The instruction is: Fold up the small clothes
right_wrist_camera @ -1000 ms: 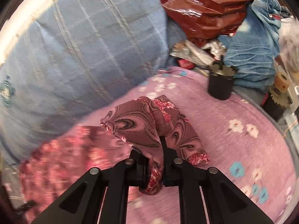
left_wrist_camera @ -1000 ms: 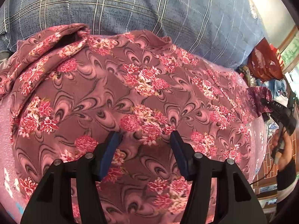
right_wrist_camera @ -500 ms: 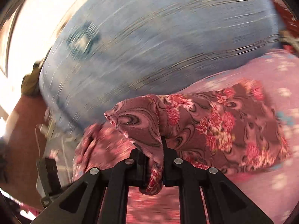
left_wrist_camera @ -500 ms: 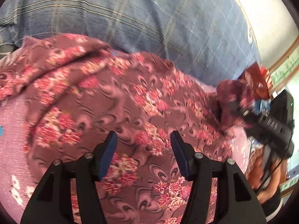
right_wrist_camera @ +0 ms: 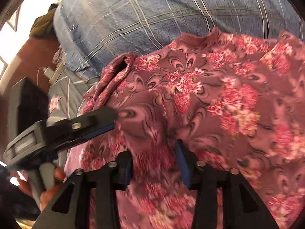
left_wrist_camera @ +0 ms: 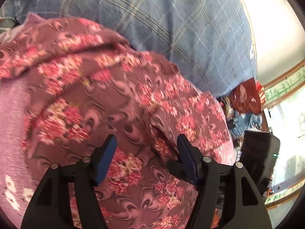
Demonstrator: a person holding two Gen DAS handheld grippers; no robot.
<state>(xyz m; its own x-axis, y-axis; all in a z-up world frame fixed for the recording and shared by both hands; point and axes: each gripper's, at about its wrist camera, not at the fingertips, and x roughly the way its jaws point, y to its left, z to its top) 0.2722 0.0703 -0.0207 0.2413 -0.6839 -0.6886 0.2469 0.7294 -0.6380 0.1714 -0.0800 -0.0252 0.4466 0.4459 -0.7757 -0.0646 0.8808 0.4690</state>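
garment (left_wrist_camera: 118,103): floral cloth spread on the pink bedsheet (left_wrist_camera: 11,114), directly ahead of and under both tools | left gripper (left_wrist_camera: 146,152): jaws apart, empty | right gripper (right_wrist_camera: 154,156): jaws apart, fabric between them, unpinched | fold flap nearer right

- Left wrist view looks past its spread fingers (left_wrist_camera: 106,152), close above the floral garment (left_wrist_camera: 118,103), checked blue pillow (left_wrist_camera: 171,22) beyond.
- Right wrist view sits equally near, facing the same garment (right_wrist_camera: 219,99) and pillow (right_wrist_camera: 152,13); left gripper (right_wrist_camera: 106,120) enters left of its fingers.
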